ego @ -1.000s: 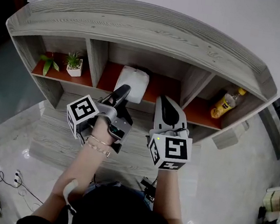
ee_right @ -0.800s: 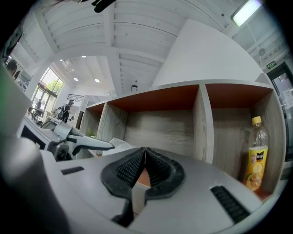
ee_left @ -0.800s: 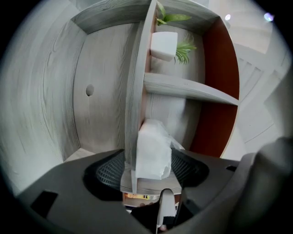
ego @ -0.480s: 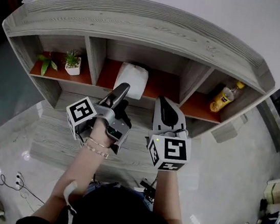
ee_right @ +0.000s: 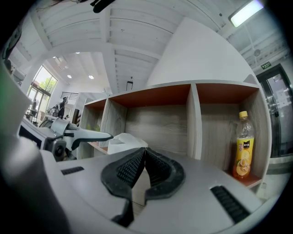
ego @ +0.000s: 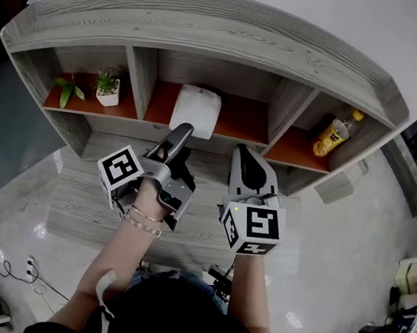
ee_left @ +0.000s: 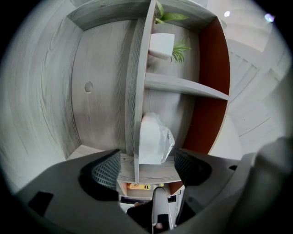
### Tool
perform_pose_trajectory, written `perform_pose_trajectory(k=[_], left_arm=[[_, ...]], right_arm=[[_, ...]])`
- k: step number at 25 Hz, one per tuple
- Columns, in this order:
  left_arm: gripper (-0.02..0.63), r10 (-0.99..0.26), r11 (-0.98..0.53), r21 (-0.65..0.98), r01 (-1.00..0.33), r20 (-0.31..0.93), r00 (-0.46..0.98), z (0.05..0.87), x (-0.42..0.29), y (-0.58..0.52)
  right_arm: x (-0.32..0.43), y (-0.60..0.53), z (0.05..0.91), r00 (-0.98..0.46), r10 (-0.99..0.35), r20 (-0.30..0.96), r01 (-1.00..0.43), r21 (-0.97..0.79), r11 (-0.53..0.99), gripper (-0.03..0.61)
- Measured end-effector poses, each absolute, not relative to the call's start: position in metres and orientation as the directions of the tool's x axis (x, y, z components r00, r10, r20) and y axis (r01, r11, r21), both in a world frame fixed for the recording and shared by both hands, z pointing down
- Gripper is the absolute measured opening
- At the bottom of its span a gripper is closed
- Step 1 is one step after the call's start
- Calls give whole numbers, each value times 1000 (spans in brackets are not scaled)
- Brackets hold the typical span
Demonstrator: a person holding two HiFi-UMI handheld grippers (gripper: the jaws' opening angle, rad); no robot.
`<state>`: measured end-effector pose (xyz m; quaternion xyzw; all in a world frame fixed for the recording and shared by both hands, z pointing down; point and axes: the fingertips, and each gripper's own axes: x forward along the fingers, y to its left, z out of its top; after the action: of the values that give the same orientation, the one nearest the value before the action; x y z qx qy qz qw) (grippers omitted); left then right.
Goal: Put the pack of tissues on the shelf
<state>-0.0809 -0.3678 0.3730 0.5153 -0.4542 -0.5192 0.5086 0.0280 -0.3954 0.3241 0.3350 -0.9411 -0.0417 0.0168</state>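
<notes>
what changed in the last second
The left gripper has just opened its jaws, letting go of the pack of tissues, which sits free just ahead of them in the middle compartment of the shelf. The right gripper stayed shut and empty; the bottle is unmoved.

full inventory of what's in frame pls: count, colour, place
shelf: 1, grey wood with orange-red compartment floors, in front of the person
pack of tissues: 1, white, middle compartment
plants: 2, green, left compartment; one in a white pot
bottle: 1, yellow drink, upright, right compartment
left gripper: 1, grey, jaws have just been opening, now apart, gripping nothing; tissues just ahead
right gripper: 1, grey, jaws shut, empty
</notes>
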Motion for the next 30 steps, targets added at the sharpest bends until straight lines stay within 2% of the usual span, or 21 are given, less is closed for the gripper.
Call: perform_pose_trajectory(k=[7,12,18,30], left_arm=[[343,-998,-33,997,72,-37,44,386,-79,-361],[302,-999,3,998,68,-1,47,396,-79,-360],[220,-999,9,998,64,7,37,405,-89,-371],[219,-999,20,998,64,17,43,406,-95,-388]], right_arm=[[28,-391,326,-773,-634,8,-631,91,771,17],[25,-392,328,-776,-631,15,-627,96,773,17],[23,-395,326,-782,-623,18,-619,105,779,17],[21,-408,319,-781,-624,4,-620,113,777,17]])
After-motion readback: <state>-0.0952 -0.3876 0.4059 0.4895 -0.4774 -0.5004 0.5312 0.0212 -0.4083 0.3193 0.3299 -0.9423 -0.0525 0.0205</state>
